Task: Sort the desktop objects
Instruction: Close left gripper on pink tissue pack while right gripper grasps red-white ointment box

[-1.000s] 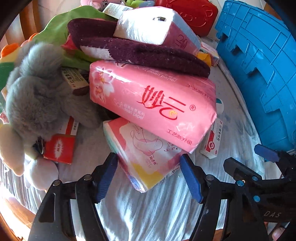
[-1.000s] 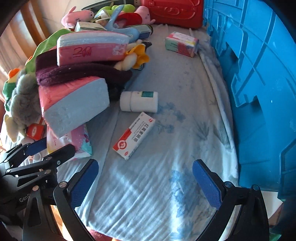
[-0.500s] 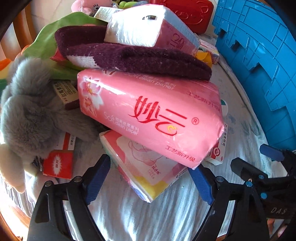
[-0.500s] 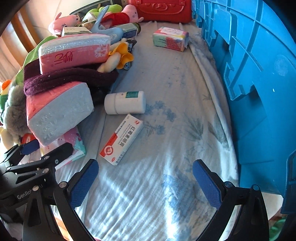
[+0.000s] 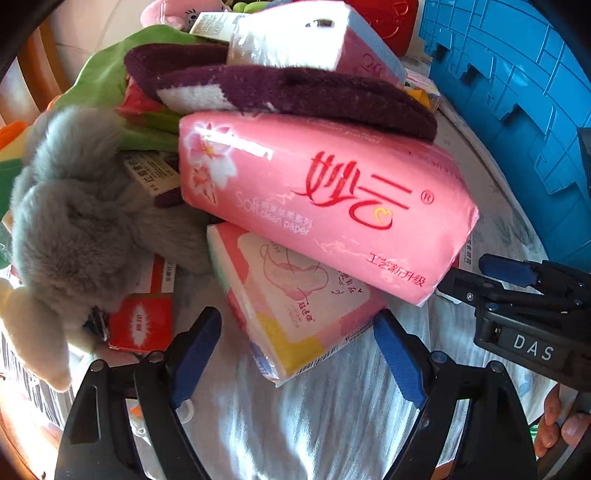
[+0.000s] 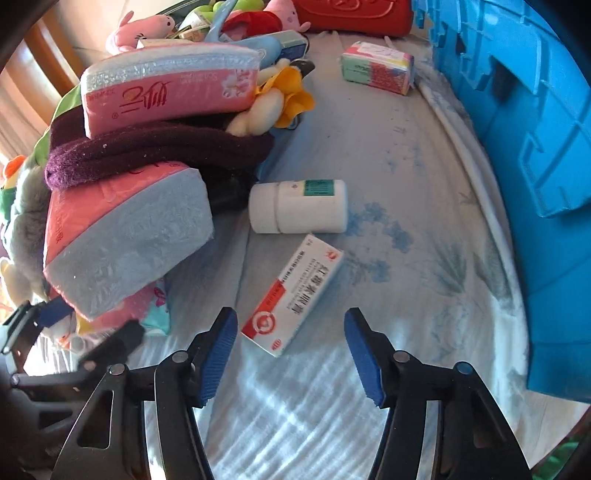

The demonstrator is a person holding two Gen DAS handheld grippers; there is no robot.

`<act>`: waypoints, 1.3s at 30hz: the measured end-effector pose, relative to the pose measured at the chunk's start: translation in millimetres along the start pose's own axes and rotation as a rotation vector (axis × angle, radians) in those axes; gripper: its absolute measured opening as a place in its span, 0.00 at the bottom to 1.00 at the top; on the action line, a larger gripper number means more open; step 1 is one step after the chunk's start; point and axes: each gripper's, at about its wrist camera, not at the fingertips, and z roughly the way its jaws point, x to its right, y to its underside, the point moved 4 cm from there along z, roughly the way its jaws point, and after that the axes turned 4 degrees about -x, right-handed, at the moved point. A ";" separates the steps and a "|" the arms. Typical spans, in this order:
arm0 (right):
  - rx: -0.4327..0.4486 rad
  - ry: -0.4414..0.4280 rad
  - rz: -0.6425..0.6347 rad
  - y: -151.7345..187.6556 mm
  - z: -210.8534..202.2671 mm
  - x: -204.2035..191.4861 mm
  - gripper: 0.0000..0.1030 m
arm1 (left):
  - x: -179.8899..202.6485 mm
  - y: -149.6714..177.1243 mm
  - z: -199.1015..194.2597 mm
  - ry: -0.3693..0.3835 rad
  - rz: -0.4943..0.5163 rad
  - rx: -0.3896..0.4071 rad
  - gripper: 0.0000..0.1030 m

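Note:
My left gripper (image 5: 295, 350) is open. The near corner of a small pink-and-yellow tissue pack (image 5: 295, 302) lies between its fingers with a gap on each side. A large pink tissue pack (image 5: 325, 206) rests on top of the small one. My right gripper (image 6: 290, 332) hangs over a red-and-white medicine box (image 6: 295, 291) lying flat on the cloth. Its jaws are closing, the box's near end lies between them, and the pads are not touching it. A white pill bottle (image 6: 299, 206) lies on its side just beyond the box.
A dark purple fleece piece (image 5: 295, 96) and a second pink pack (image 6: 166, 88) top the pile. A grey plush (image 5: 74, 221) and a red packet (image 5: 140, 325) lie to its left. A blue crate (image 6: 535, 147) walls the right side. A small colourful pack (image 6: 376, 66) and a red case (image 6: 354, 14) sit far back.
The right gripper's jaws have narrowed a lot, and it has moved down over the medicine box. The left gripper's jaws widened a little and edged closer around the small tissue pack.

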 end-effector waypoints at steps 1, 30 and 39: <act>-0.003 0.007 0.000 -1.9 3.5 -1.6 0.58 | -0.6 2.0 5.2 0.000 -0.002 -0.020 0.81; 0.013 0.101 -0.101 -1.2 -1.7 -4.4 0.32 | -22.0 -9.8 13.8 -0.053 -0.178 -0.011 0.72; 0.022 0.132 -0.170 20.3 -15.6 -19.5 0.25 | -35.0 13.8 -12.5 -0.033 -0.112 -0.006 0.66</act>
